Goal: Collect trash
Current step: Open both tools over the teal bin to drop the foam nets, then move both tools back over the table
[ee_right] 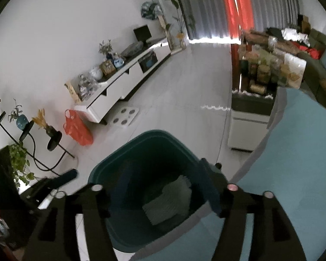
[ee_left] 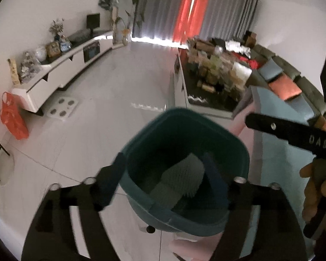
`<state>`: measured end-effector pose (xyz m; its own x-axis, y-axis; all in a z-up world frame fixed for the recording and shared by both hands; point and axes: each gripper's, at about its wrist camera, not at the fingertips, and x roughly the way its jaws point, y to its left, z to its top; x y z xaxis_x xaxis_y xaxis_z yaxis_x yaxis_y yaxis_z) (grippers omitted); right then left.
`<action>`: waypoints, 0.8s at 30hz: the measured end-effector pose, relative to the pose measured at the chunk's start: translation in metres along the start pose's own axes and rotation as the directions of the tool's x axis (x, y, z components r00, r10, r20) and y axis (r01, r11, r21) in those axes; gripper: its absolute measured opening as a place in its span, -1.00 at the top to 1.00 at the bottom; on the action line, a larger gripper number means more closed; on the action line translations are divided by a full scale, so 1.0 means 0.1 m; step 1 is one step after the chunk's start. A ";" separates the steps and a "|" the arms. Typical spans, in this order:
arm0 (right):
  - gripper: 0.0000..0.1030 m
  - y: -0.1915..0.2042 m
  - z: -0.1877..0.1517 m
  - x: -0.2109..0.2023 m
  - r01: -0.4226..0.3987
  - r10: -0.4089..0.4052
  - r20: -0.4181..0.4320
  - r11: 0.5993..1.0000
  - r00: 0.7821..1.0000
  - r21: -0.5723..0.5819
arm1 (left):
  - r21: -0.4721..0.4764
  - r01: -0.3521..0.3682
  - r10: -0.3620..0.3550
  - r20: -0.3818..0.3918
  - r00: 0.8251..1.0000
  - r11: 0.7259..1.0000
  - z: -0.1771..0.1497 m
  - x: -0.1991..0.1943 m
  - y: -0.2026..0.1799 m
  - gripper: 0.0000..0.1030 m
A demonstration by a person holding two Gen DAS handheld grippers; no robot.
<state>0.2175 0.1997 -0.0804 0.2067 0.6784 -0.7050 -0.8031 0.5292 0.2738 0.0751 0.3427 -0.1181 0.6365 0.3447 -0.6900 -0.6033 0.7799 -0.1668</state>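
Both jaws wide, empty, over bin (ee_left: 184, 130)

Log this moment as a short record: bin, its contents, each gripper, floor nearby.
bin: teal bin, upright on the floor, open top
contents: pale ribbed sheet lying inside; nothing else clear
left gripper: open, over the bin, holds nothing
right gripper: open, over the bin, holds nothing
hand: on the right gripper's handle
floor nearby: orange bag by the white cabinet; blue mat beside the bin
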 end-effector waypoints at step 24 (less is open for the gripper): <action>-0.87 -0.44 -0.55 -1.63 0.175 -0.182 0.312 0.983 0.933 0.050 | 0.133 0.121 -0.148 0.218 0.965 0.984 0.08 -1.44 -1.05 -0.89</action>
<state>0.1890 0.0379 -0.0133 0.5127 0.6955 -0.5033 -0.7257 0.6644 0.1788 0.0508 0.2151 0.0042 0.8081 0.3312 -0.4871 -0.4527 0.8783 -0.1538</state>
